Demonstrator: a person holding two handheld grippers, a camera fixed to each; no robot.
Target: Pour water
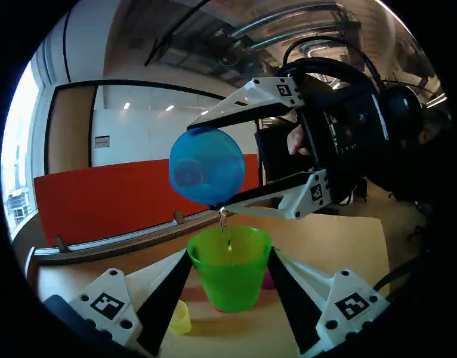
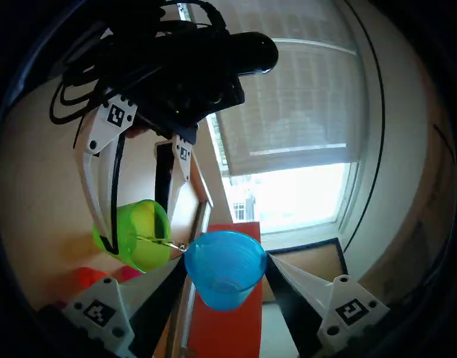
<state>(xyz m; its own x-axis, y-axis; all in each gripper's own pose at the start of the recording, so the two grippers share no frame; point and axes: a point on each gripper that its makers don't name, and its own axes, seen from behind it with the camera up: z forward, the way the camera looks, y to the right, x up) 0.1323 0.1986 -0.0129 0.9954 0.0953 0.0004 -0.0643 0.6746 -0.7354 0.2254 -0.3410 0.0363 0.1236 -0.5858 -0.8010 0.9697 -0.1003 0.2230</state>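
Observation:
My left gripper (image 1: 229, 271) is shut on a green cup (image 1: 229, 274), held upright above the wooden table (image 1: 330, 238). Above it, the right gripper (image 1: 213, 167) grips a blue cup (image 1: 206, 165) tipped on its side, mouth toward me. A thin stream of water (image 1: 225, 230) runs from its rim into the green cup. In the right gripper view, my right gripper (image 2: 225, 277) is shut on the blue cup (image 2: 224, 274); water (image 2: 160, 240) leaves its rim toward the green cup (image 2: 136, 235), held by the left gripper (image 2: 142, 221).
A small yellow cup (image 1: 181, 317) stands on the table left of the green cup, and a purple one (image 1: 268, 279) peeks out on its right. Orange and red cups (image 2: 91, 275) lie below the green cup. A red wall panel (image 1: 103, 200) and a window (image 2: 288, 203) lie beyond.

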